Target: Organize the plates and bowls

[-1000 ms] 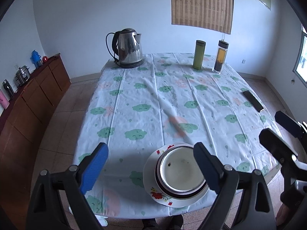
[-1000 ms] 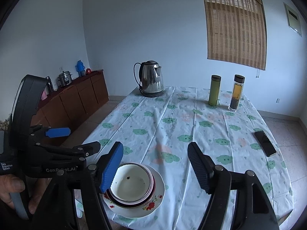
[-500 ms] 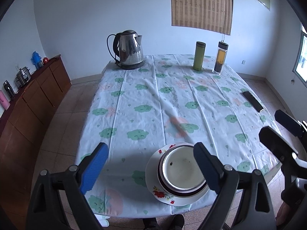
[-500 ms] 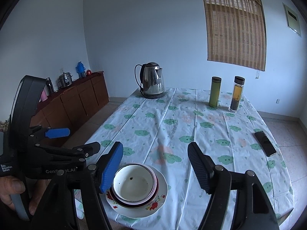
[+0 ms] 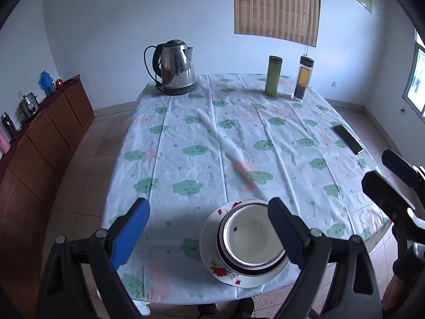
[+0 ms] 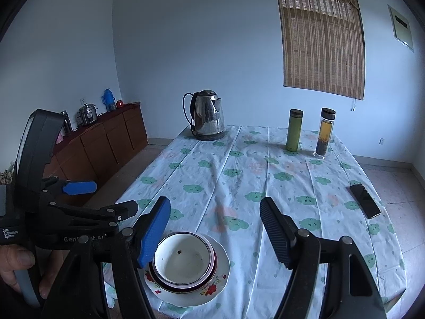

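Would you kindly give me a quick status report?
Both claws, left and right, open, empty. Bowl stacked on plate at near table edge. Nothing in the way.

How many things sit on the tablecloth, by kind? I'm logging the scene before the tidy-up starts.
Kettles: 1, the steel kettle
Drink bottles: 2, the green flask and the tea bottle
Phones: 1, the phone
Plates: 1, the floral plate
Bowls: at least 2 nested, the white bowl inside a dark-rimmed bowl
Total: 7
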`<action>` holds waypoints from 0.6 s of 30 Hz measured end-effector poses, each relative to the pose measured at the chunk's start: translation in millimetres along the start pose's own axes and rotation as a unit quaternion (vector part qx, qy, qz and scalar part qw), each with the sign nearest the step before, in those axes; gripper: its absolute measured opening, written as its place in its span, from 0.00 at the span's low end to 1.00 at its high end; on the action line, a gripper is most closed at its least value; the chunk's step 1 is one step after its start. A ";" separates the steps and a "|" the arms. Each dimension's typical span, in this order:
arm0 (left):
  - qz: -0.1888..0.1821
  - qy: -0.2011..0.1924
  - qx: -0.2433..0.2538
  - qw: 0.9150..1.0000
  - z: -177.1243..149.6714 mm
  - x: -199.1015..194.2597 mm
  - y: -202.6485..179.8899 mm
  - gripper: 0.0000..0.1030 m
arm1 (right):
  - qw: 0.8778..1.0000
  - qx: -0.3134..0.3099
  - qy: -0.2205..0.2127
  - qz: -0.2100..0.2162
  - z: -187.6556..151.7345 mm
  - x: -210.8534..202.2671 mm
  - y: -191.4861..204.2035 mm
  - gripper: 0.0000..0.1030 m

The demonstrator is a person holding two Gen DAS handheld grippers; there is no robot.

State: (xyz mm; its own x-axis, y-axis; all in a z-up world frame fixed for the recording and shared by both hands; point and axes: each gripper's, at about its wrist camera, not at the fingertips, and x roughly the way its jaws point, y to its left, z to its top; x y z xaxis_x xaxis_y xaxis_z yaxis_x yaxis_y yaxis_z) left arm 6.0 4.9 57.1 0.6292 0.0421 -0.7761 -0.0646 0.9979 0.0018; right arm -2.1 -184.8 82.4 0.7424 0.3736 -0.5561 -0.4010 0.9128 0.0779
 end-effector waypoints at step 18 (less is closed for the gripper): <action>0.003 -0.004 0.005 1.000 13.8 8.0 -3.7 0.89 | 1.000 0.006 -0.004 -0.002 3.9 9.6 -7.8 0.70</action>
State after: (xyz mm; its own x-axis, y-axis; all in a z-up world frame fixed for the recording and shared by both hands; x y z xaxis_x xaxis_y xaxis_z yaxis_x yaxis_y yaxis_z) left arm 22.0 2.2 59.7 0.6344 0.0481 -0.7715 -0.0611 0.9981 0.0119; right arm 10.3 -187.6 79.7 0.7484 0.3714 -0.5495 -0.3922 0.9160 0.0849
